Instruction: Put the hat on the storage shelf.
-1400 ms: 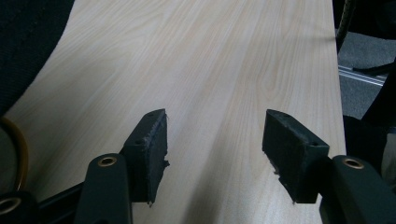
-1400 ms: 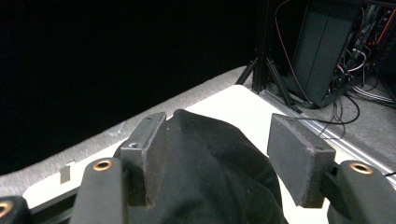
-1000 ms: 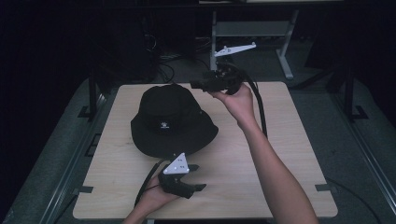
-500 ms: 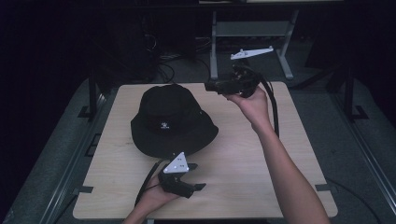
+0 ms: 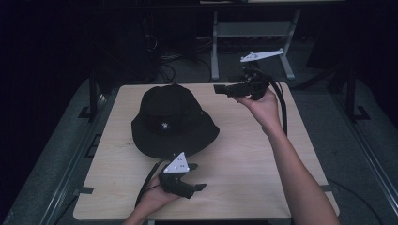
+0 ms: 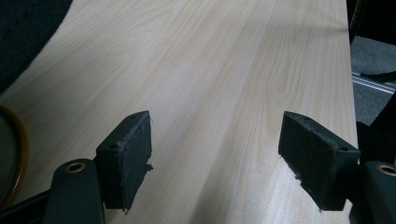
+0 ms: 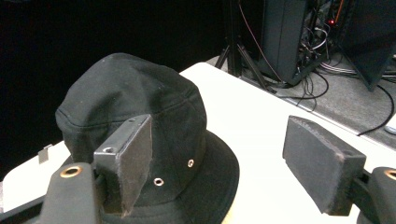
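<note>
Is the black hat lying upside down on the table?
No, the black hat sits crown up on the table, with its brim flat on the wood.

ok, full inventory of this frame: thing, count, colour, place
bucket hat: 1, black with a small white logo on the front, brim down on the left-centre of the table
table: 1, light wood top, centre of the high view
metal stand: 1, grey, on the floor beyond the table's far edge
cables: several, dark, on the floor behind the table
left gripper: 1, black with a grey three-cornered plate, near the table's front edge, jaws open and empty, just opened wider
right gripper: 1, black, above the table's far edge right of the hat, jaws open and empty, pointing toward the hat
right forearm: 1, bare, reaching in from bottom right
</note>
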The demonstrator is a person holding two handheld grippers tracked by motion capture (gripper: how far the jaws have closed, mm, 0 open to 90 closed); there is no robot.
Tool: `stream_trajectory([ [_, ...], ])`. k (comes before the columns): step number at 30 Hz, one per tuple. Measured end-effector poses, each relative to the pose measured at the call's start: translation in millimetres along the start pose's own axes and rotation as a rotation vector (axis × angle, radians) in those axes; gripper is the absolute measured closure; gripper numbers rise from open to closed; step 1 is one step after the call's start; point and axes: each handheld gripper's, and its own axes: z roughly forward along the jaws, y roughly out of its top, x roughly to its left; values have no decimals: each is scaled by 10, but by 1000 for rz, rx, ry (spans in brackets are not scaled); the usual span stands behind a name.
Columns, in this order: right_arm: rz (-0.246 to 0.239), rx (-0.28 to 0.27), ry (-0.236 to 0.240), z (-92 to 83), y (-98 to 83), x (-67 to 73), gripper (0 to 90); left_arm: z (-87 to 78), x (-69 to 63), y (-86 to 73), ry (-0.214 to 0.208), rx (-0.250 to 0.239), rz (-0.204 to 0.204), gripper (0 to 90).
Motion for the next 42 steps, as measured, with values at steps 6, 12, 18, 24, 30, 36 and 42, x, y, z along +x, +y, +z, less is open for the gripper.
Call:
stream_trajectory([
  [6, 8, 4, -5, -77, -73, -64, 229, 11, -2, -4, 5, -5, -2, 252],
  [12, 18, 13, -16, -154, -154, -121, 228, 18, 0, -8, 7, -13, -9, 252],
  [18, 27, 17, -28, -234, -244, -178, 221, 20, -1, -11, 8, -12, -10, 252],
  [24, 26, 21, -34, -314, -340, -207, 220, 17, 4, -12, 12, -12, -5, 252],
  [30, 37, 25, -37, -394, -473, -254, 218, 8, 13, -13, 16, -6, 0, 252],
  [36, 47, 25, -41, -469, -599, -308, 216, 8, 9, -13, 17, -2, -1, 252],
  [42, 62, 28, -34, -548, -740, -330, 216, 2, 14, -17, 16, -3, -2, 252],
])
